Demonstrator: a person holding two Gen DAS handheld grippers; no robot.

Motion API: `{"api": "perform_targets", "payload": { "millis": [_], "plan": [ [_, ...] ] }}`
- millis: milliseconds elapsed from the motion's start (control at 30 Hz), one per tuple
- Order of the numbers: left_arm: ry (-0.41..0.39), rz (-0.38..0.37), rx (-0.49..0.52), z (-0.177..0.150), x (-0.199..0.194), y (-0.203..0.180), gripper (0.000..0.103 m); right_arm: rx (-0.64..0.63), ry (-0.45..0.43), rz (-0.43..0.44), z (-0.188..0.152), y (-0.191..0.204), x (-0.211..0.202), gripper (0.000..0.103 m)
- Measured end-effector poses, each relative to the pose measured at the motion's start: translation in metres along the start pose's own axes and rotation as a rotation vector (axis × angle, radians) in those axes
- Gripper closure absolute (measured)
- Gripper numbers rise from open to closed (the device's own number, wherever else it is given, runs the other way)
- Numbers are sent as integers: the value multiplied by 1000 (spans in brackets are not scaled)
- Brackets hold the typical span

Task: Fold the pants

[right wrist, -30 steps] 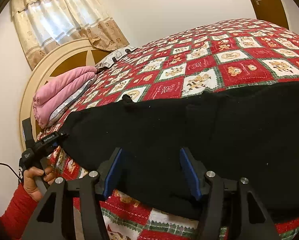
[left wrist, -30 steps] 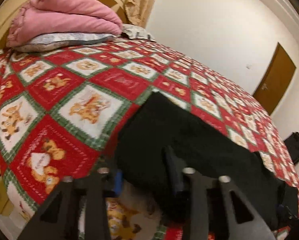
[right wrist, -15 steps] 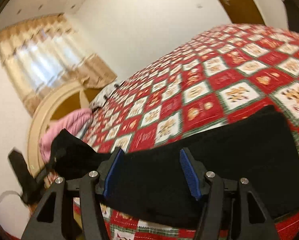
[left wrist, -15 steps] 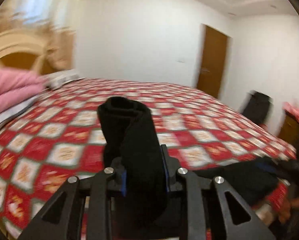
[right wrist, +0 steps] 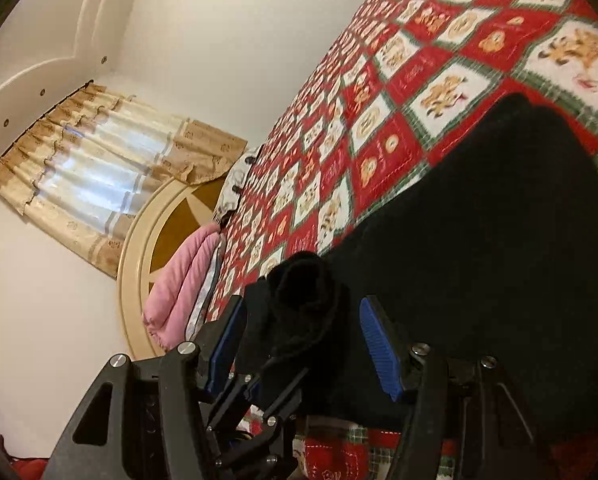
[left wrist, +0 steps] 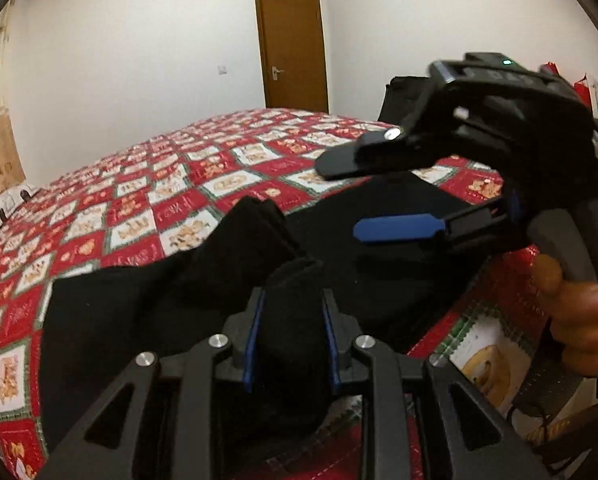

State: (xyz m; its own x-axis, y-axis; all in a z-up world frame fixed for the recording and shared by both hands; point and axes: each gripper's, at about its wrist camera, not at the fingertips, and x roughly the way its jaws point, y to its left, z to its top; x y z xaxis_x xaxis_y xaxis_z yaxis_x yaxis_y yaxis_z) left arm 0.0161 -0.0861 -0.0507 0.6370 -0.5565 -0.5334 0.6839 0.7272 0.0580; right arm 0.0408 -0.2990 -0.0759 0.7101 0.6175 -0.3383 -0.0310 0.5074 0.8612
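Observation:
Black pants (left wrist: 147,312) lie on the bed near its front edge. My left gripper (left wrist: 291,312) is shut on a bunched end of the pants and holds it lifted over the rest of the cloth. My right gripper (left wrist: 373,200) shows in the left wrist view, open, hovering above the pants to the right. In the right wrist view the right gripper (right wrist: 303,344) is open, its blue pads (right wrist: 375,344) either side of the bunched black cloth (right wrist: 303,284) that the left gripper holds; the pants (right wrist: 499,240) spread to the right.
A red, white and green patterned quilt (left wrist: 147,200) covers the bed. A pink folded blanket (right wrist: 179,280) and a pillow lie by the cream headboard (right wrist: 139,248). A brown door (left wrist: 293,48) and a black bag (left wrist: 399,96) stand beyond the bed.
My left gripper closed on the end of the pants, lifted it and carried it across toward the right gripper. The right gripper stayed open and tilted.

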Motion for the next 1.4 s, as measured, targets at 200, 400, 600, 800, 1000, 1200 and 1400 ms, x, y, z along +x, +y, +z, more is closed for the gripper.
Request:
{"api": "perform_targets", "payload": {
  "millis": [200, 400, 600, 800, 1000, 1200, 1400],
  "plan": [
    [-22, 15, 21, -1, 0, -8, 76, -29, 94, -10, 4, 9, 26, 33],
    [-49, 2, 2, -3, -12, -9, 76, -187, 146, -53, -5, 33, 55, 62],
    [-51, -6, 1, 4, -13, -13, 76, -281, 157, -134, -10, 44, 61, 80],
    [-87, -96, -1, 37, -11, -39, 76, -317, 120, -140, 14, 47, 20, 81],
    [-91, -179, 32, 56, 13, -88, 76, -343, 92, -240, 38, 29, -30, 81],
    [-30, -214, 10, 60, 52, -112, 76, -343, 87, -352, 51, -7, -42, 81],
    [19, -239, -7, 54, 57, -110, 59, -262, 71, -318, 53, -39, -44, 80]
  ]
}}
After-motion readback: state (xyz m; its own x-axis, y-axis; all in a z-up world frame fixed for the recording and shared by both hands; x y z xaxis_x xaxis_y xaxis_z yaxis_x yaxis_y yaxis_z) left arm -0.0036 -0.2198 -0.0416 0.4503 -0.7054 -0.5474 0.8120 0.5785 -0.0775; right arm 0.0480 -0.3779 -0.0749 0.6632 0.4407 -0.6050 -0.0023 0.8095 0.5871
